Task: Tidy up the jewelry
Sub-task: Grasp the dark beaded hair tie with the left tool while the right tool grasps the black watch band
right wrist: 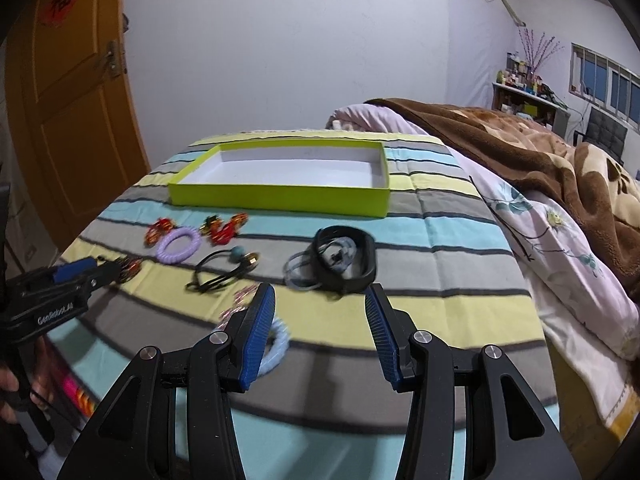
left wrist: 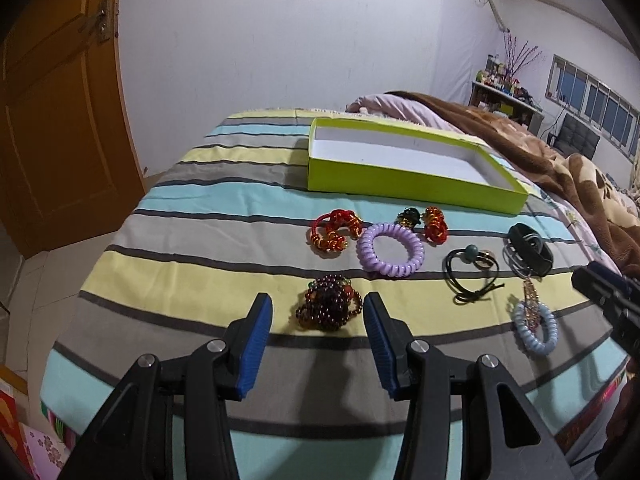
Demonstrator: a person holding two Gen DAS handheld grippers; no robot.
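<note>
Both hand-held grippers released: left hand-held gripper [left wrist: 318, 310] lower centre, dark beaded bracelet [left wrist: 329, 304] between its fingers, untouched; right hand-held gripper [right wrist: 320, 300] empty. Green box [left wrist: 400, 178] upper centre on striped bed [left wrist: 180, 272].

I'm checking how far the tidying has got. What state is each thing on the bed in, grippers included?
green box: open, nothing in it.
dark red bead bracelet: heaped on the striped blanket, ahead of the left gripper.
purple coil hair tie: lying flat, outside the box.
black band: lying loose, outside the box.
pale blue coil tie: on the blanket, unheld.
left gripper: open, empty.
right gripper: open, empty.
</note>
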